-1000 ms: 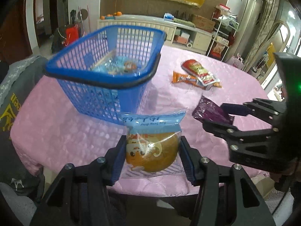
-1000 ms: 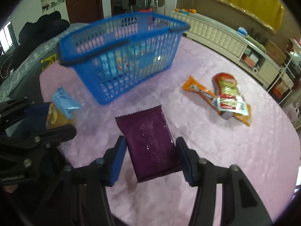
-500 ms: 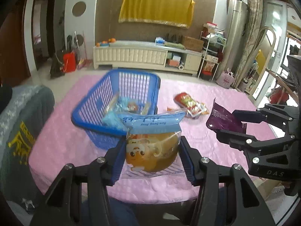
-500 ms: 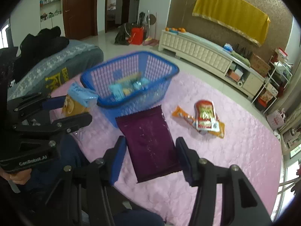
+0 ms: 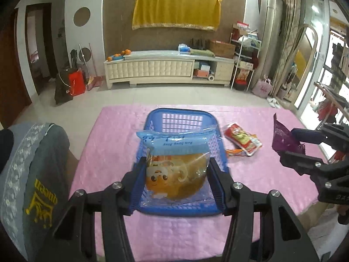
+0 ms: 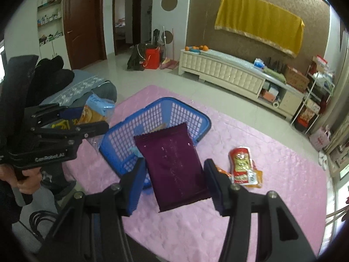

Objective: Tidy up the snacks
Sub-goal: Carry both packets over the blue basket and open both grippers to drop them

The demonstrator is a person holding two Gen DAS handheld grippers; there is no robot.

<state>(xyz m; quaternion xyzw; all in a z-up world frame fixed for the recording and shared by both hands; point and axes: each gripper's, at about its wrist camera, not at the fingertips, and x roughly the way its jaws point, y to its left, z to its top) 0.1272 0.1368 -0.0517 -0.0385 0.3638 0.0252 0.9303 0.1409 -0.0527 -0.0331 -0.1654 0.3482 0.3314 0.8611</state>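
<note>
Left wrist view: left gripper (image 5: 176, 180) closed on bread packet (image 5: 174, 172), clamped by both side edges between blue pads (image 5: 139, 184), raised in front of blue basket (image 5: 209, 150) so that the basket interior is largely hidden. Right gripper (image 5: 290, 144) visible at right edge, seen side-on, closed on purple packet (image 5: 280, 137), held edge-on above pink tablecloth (image 5: 109, 148). Red packet (image 5: 238, 134) lying on orange packet (image 5: 234, 152), both on the cloth just right of the basket.

Right wrist view: right gripper (image 6: 174, 178) seen from behind, purple packet (image 6: 172, 166) shown flat-faced and tilted, pinched at its lower sides, overlapping the near rim of blue basket (image 6: 152, 118). Basket interior exposed here only: at least one wrapper inside, contents not identifiable. Left gripper (image 6: 96, 120) at left, with bread packet (image 6: 96, 111) seen edge-on, raised beside the basket's left end. Hand (image 6: 26, 180) on the left gripper's handle, shown in this view alone. Red packet (image 6: 241, 164) over orange packet (image 6: 254, 175) right of the basket, apart from it.
</note>
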